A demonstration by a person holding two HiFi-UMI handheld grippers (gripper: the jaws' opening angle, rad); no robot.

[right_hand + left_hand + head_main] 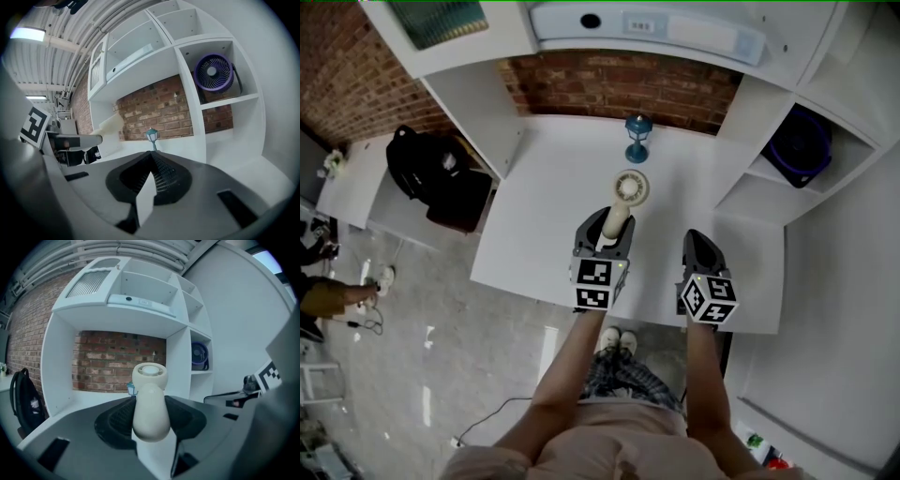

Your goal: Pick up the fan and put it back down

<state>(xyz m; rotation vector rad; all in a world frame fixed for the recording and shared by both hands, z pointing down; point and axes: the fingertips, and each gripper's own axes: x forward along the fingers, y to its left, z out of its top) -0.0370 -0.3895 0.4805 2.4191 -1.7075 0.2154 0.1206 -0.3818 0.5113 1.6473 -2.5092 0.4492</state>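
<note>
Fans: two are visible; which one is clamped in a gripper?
The cream handheld fan, its handle clamped by the left gripper; the purple fan sits untouched in a shelf compartment.

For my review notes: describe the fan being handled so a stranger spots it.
At the white desk against the brick wall, find the left tool. It clamps a small cream plastic handheld fan by the handle; the other fan, round and purple, sits in a right-hand shelf cubby.

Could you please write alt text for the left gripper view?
The left hand-held gripper holds a cream handheld fan by its handle, clamped between its jaws. Beyond are a white desk, a brick back wall, and white shelving with a blue fan in a cubby.
</note>
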